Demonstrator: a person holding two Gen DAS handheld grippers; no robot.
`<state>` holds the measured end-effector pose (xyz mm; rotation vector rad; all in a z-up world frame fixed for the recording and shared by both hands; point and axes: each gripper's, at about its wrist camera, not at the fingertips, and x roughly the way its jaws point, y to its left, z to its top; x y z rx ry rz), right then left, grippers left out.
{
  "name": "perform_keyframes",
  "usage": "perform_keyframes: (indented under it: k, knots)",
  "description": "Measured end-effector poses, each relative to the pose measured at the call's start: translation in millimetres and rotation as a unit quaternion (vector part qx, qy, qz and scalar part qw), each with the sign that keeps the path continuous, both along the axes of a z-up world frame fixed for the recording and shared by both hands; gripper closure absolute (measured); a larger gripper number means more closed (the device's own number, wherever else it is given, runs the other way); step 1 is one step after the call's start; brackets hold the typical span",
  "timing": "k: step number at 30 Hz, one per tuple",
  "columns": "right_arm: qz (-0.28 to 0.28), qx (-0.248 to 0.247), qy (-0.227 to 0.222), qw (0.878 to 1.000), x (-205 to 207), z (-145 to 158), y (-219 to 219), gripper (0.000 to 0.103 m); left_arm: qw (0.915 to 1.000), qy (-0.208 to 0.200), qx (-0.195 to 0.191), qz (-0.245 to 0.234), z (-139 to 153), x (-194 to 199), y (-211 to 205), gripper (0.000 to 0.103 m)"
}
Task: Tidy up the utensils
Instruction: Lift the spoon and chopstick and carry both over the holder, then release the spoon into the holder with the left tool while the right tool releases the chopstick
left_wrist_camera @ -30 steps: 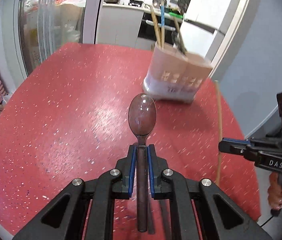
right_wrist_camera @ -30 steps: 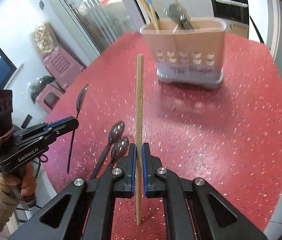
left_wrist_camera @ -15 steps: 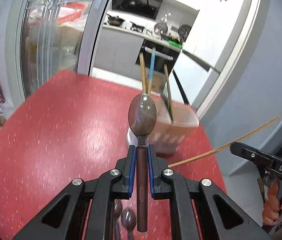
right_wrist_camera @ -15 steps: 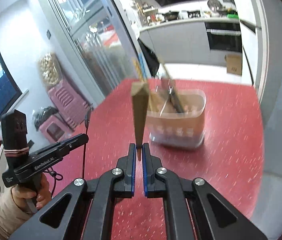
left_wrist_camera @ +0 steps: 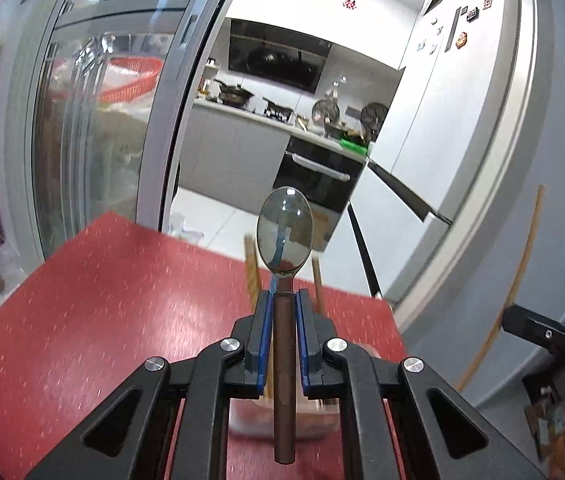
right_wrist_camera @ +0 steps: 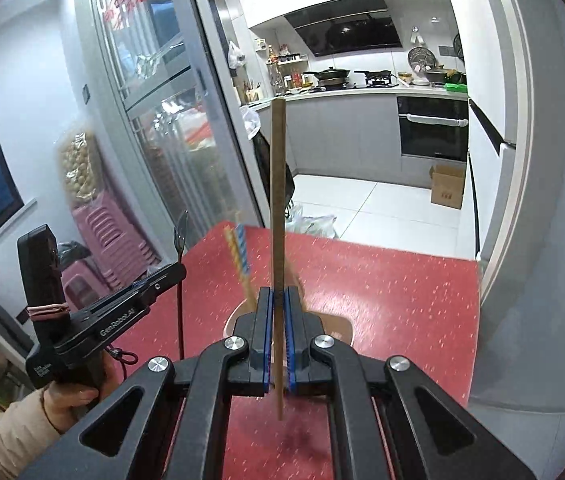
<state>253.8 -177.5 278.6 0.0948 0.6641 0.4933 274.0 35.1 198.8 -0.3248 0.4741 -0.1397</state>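
Spoon [left_wrist_camera: 285, 236] clamped in left fingers [left_wrist_camera: 263, 312], chopstick [right_wrist_camera: 277, 184] clamped in right fingers [right_wrist_camera: 265, 320], "GenRobot.AI" on left gripper [right_wrist_camera: 122, 312]

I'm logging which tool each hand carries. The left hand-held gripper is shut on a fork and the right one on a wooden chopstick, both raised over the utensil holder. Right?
Not quite. The left hand-held gripper is shut on a spoon, not a fork; the left wrist view shows its oval bowl. The rest holds: the right hand-held gripper clamps the wooden chopstick above the utensil holder.
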Motion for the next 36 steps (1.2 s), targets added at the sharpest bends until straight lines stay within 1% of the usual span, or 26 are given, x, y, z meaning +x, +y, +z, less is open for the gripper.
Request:
perform_keyframes:
  k: [3,9,11,14,19,22,27,30,34,36]
  knots:
    - [-0.005,0.003,-0.004,1.0,18,-1,0,0.097,0.9999,-0.008,-0.008,0.0,0,18,-4,0.066]
    - [-0.011,0.0,-0.01,1.0,51,-12,7,0.097,0.9996,-0.029,-0.004,0.005,-6,44,-16,0.066]
    - [-0.011,-0.006,-0.011,1.0,60,-20,12,0.097,0.9995,-0.03,0.005,0.01,-12,51,-22,0.066]
    - [-0.01,-0.023,-0.015,1.0,67,-30,18,0.097,0.9993,-0.035,0.01,0.005,-21,57,-30,0.066]
    - [-0.006,-0.053,-0.018,0.998,68,-53,27,0.097,0.9989,-0.042,0.024,0.002,-38,58,-40,0.066]
    - [-0.003,-0.064,-0.007,0.998,70,-70,30,0.097,0.999,-0.037,0.026,-0.001,-47,56,-42,0.066]
    - [0.003,-0.078,0.007,0.997,71,-93,38,0.097,0.9983,-0.035,0.047,-0.003,-58,50,-46,0.066]
    - [0.009,-0.085,0.012,0.996,71,-100,42,0.097,0.9981,-0.028,0.054,-0.004,-63,47,-46,0.066]
    - [0.016,-0.089,0.02,0.996,72,-106,48,0.097,0.9985,-0.015,0.053,0.0,-68,43,-43,0.066]
    - [0.017,-0.091,0.022,0.995,72,-108,53,0.097,0.9983,-0.01,0.058,0.002,-68,43,-42,0.066]
